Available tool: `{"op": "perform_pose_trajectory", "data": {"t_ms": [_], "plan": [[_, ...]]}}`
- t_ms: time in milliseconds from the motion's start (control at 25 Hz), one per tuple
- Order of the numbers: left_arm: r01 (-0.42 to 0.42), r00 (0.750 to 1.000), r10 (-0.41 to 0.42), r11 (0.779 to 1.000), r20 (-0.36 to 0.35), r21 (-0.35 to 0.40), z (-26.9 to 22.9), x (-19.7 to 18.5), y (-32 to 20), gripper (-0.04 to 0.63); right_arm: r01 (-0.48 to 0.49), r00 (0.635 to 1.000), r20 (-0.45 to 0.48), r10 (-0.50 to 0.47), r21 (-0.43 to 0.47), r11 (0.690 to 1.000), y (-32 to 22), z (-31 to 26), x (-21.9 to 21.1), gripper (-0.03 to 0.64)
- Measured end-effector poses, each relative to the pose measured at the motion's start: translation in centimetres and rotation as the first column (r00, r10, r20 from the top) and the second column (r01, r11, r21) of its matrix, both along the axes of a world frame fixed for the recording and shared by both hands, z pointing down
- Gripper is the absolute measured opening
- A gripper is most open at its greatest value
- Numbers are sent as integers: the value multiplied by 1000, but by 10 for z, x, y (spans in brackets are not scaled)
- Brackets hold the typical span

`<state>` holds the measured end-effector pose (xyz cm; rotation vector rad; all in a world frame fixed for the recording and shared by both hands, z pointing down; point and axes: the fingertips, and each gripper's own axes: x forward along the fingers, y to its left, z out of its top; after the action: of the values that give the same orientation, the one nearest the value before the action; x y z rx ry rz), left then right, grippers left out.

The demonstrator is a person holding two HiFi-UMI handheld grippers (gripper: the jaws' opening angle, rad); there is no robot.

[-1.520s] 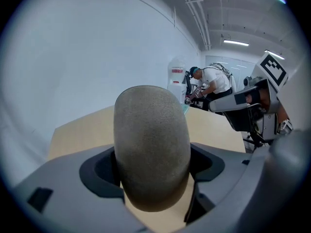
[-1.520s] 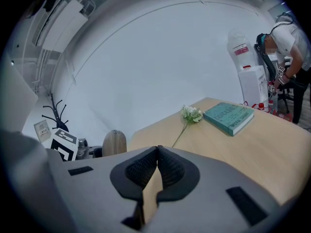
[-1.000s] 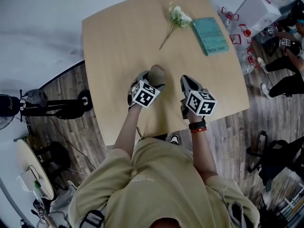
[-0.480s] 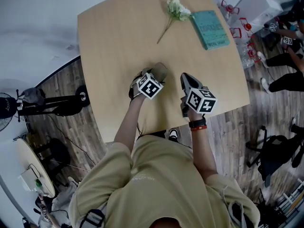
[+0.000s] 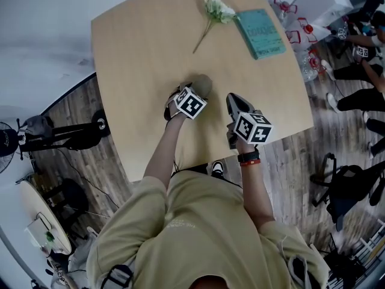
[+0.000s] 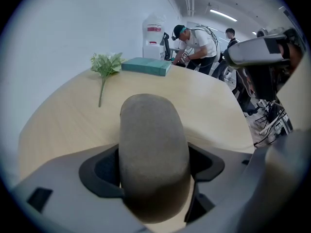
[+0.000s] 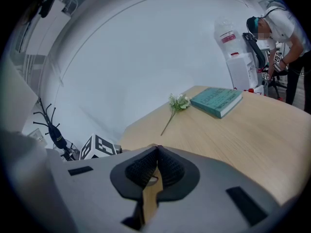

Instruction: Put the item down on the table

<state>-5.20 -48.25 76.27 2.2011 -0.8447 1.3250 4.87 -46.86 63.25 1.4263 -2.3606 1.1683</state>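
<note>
A rounded grey-brown stone-like item (image 6: 153,149) fills the space between the jaws of my left gripper (image 6: 154,178), which is shut on it. In the head view the item (image 5: 201,85) sticks out past the left gripper (image 5: 194,92) over the near middle of the wooden table (image 5: 138,53); whether it touches the top is hidden. My right gripper (image 5: 233,103) hovers just to the right, its pads (image 7: 167,169) pressed together with nothing between them. Its tip (image 7: 156,165) points toward the table's far side.
A white flower sprig (image 5: 212,12) and a teal book (image 5: 261,32) lie at the table's far side, also seen as the sprig (image 6: 105,67) and the book (image 6: 146,65). People and bags stand off the right edge (image 5: 361,53). A fan stand (image 5: 54,134) is on the floor left.
The left gripper with the item has moved a little forward and left over the table. The right gripper has hardly shifted.
</note>
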Motion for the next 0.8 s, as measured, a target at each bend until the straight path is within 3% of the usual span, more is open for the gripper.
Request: {"op": "perform_pose_trajectory", "data": {"t_ms": [480, 800], "plan": [[18, 1000, -18, 1000, -2, -12, 14, 9, -6, 380, -16, 1000, -2, 16, -7, 1000, 13, 2, 9, 14], [54, 998, -53, 998, -30, 23, 0, 6, -2, 380, -7, 1000, 9, 7, 11, 1000, 26, -10, 10, 14]]}}
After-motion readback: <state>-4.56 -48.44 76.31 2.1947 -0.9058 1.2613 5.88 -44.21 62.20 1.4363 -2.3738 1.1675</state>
